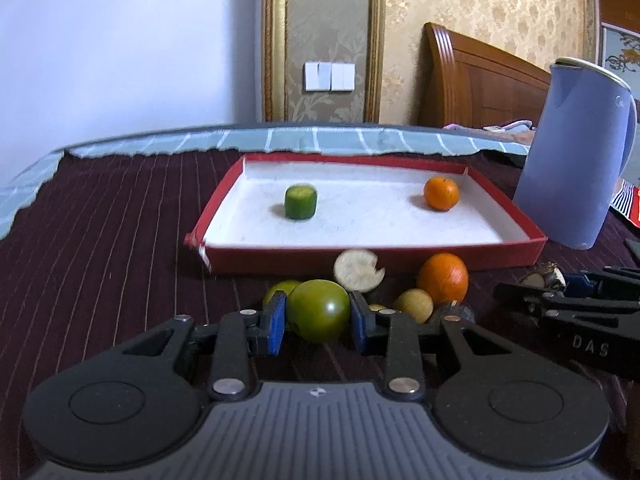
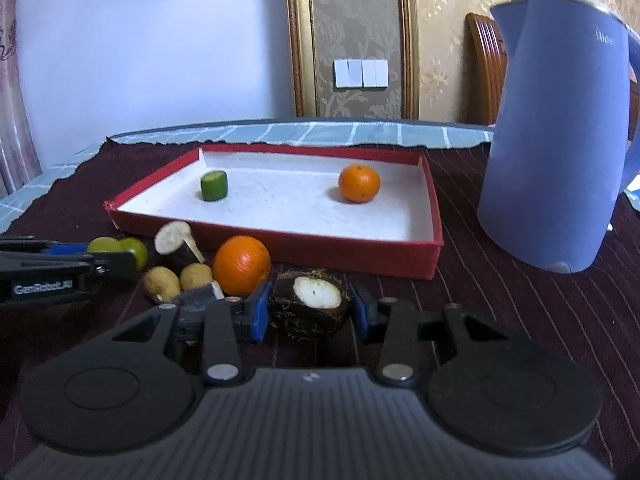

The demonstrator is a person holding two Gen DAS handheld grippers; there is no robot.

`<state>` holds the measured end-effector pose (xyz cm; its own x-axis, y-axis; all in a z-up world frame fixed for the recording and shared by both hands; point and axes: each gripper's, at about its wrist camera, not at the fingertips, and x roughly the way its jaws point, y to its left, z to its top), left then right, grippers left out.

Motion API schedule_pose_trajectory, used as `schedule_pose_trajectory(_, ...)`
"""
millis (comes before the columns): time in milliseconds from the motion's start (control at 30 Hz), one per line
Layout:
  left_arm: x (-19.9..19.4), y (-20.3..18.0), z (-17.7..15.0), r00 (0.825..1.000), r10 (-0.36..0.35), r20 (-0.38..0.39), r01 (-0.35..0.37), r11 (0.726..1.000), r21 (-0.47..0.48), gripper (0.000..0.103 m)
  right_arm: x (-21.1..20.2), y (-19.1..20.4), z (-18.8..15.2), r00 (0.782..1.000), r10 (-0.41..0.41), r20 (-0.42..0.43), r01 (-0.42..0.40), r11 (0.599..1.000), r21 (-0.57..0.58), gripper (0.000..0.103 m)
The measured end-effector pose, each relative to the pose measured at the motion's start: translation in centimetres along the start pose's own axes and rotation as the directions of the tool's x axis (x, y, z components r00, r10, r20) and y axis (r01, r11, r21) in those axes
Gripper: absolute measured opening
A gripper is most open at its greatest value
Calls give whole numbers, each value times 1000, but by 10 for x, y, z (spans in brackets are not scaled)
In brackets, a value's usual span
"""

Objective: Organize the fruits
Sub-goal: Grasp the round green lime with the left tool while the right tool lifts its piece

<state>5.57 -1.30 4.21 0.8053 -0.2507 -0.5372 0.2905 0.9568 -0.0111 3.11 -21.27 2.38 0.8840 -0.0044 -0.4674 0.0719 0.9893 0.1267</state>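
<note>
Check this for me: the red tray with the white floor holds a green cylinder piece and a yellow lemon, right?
Not quite. Beside the green cylinder piece in the red tray sits a round orange fruit, not a yellow lemon; the right wrist view shows it.

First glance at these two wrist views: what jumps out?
Both grippers are shut on fruit in front of the red tray: the left gripper clamps a green fruit, the right gripper a brown husked piece with a white cut face. Inside the tray, a green chunk sits left and an orange right. A tall blue kettle stands right of the tray.
</note>
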Motion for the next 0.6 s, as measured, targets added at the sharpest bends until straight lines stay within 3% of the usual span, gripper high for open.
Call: schedule_pose_trajectory(600,16,-18,23,1000,16,13,-17,999,42,32,-6,3,18,998,-35,58,33,999,39,38)
